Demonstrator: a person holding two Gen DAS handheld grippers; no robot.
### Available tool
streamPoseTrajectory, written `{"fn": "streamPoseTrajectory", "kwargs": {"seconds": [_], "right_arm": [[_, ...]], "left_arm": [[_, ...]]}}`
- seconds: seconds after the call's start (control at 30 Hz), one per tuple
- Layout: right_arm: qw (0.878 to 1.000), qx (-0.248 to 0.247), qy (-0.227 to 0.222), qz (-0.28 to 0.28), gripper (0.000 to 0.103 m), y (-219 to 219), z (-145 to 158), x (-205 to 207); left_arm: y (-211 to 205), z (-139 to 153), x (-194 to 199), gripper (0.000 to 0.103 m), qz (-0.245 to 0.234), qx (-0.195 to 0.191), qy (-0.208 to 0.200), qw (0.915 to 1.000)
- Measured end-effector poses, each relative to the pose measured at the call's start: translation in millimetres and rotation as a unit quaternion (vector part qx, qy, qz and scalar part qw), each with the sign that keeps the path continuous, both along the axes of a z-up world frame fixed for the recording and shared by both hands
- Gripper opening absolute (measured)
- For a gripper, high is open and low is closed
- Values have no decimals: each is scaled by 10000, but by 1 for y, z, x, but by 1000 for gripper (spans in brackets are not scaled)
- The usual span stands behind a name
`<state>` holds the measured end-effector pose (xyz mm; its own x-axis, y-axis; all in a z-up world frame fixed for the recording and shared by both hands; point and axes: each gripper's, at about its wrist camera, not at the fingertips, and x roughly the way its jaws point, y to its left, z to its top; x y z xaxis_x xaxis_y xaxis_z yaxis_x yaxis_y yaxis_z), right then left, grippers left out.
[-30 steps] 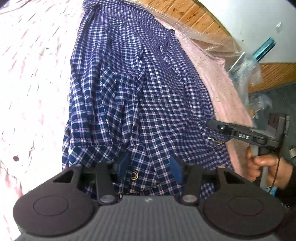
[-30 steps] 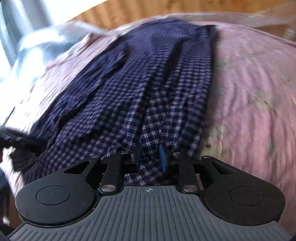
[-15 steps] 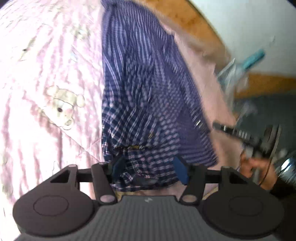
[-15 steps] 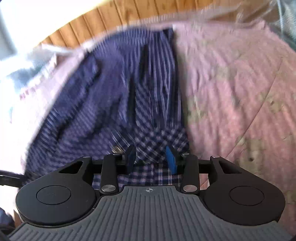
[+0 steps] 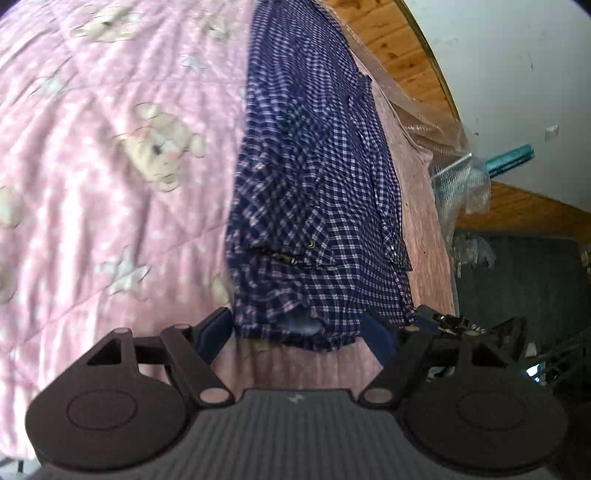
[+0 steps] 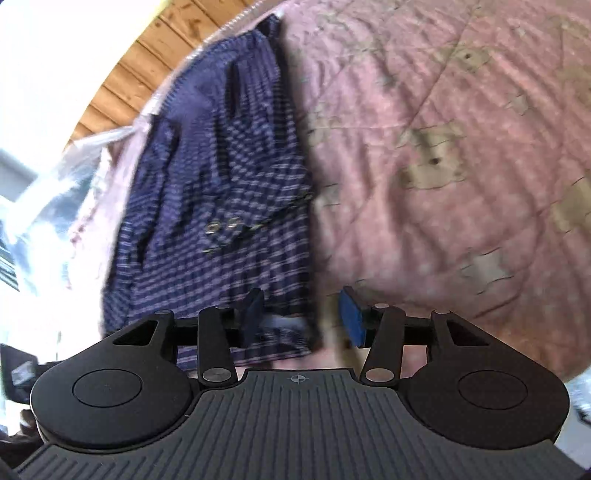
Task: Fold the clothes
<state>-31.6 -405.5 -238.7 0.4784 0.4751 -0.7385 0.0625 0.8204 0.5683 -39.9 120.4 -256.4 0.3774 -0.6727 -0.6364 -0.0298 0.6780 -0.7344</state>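
A navy plaid shirt (image 5: 314,192) lies folded into a long narrow strip on a pink quilt (image 5: 110,166). My left gripper (image 5: 295,334) is open, its blue pads on either side of the shirt's near end, just above the quilt. In the right wrist view the same shirt (image 6: 221,206) lies left of centre, a buttoned cuff on top. My right gripper (image 6: 303,317) is open, with the shirt's near end between its blue pads. The right gripper's tip (image 5: 443,319) shows in the left wrist view.
The quilt (image 6: 443,147) has a teddy-bear and star print and spreads wide beside the shirt. A wooden board (image 5: 388,33) and clear plastic wrap (image 5: 454,173) border the bed's far edge. A dark floor (image 5: 517,280) lies beyond the bed.
Both grippers have opened wider and drawn back off the shirt's near end. The shirt now lies as a narrower strip, with more pink quilt showing beside it.
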Motion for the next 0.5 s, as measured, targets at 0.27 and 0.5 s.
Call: {"fn": "streamPoseTrajectory", "kwargs": {"seconds": [0.27,0.5], "right_arm": [[9995,-113,-69,300,5,31,-5,10],[9953,-682,-126,678,1,50,7,15]], "left_arm": [[0,-6,7,8,12,-100,206,9997],[5,-7,11,8,34,-372,411,9985]]}}
